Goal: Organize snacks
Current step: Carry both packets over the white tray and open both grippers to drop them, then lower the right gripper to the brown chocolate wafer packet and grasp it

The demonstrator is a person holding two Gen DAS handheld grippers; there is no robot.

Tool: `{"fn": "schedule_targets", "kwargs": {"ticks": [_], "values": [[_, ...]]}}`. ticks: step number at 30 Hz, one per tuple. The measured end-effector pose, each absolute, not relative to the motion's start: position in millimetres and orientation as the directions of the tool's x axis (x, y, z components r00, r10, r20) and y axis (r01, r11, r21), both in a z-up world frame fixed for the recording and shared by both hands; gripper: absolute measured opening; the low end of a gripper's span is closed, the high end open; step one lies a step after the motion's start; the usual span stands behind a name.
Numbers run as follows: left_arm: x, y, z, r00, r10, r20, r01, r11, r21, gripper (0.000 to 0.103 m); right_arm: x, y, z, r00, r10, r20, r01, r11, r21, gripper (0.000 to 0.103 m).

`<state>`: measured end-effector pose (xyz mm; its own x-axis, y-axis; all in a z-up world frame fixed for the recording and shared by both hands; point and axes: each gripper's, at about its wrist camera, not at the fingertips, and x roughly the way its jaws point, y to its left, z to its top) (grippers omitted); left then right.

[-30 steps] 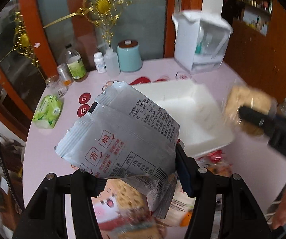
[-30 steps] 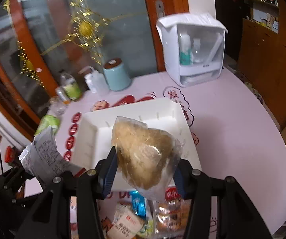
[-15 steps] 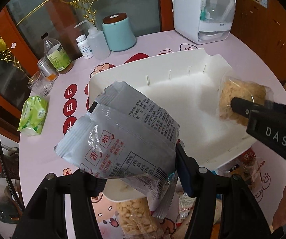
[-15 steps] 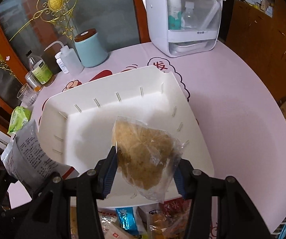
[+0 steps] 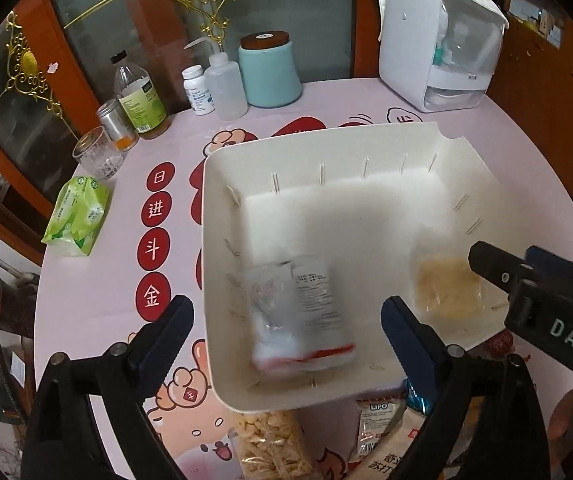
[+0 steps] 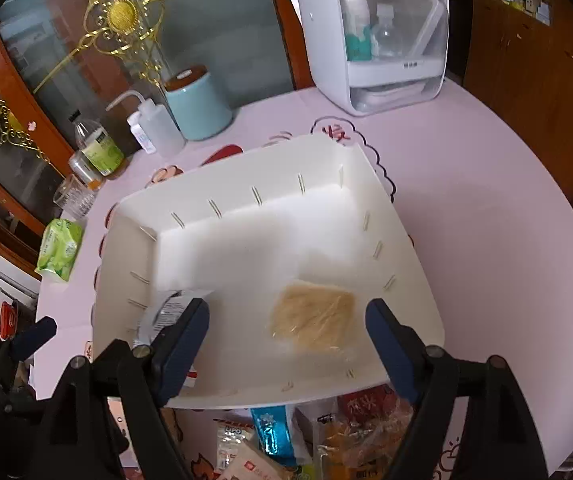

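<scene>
1. Pink, cartoon-printed counter [image 5: 98, 280] carries a large white plastic bin [image 5: 366, 140].
2. Left gripper [image 5: 286, 320] hangs over the bin, jaws opening, nothing clamped; the blurred grey foil snack packet [image 5: 302, 312] is in the bin below.
3. Right gripper [image 6: 286, 332] likewise, jaws opening; the clear bag of pale crispy snack [image 6: 314, 316] lies on the bin floor.
4. More snack packets [image 6: 286, 440] wait just beside the bin's near edge.

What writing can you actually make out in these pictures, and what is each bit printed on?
"DAS": on the right gripper.
"日 进 斗 金": red circles on the tablecloth.
"LiPO": snack packet below the white bin.
Grey packet in the bin, bottle labels: too blurred or small.
</scene>
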<state>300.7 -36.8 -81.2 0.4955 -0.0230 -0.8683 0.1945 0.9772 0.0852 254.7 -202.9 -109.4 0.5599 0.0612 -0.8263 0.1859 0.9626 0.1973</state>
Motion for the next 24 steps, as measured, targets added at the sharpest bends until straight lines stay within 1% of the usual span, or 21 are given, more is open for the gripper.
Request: {"fn": "schedule_targets", "kwargs": {"ticks": [4,12,24], "values": [[292,-32,-74,0.508,-0.013,-0.861,0.189,0.977,0.097,0.095,240,-203,-93,0.594,0.051,-0.803,0.186,0.962,0.199,0.081],[263,-15,-43,0.549,-0.049,-0.834,0.172,0.984,0.055,0.097,194,-205,-70,0.628,0.057,-0.776,0.192,0.955,0.226,0.081],[194,-16,-13,0.579,-0.118,-0.806,0.243,0.969,0.033,0.097,103,-206,-53,0.657,0.056,-0.751,0.153,0.966,0.206,0.081]]}}
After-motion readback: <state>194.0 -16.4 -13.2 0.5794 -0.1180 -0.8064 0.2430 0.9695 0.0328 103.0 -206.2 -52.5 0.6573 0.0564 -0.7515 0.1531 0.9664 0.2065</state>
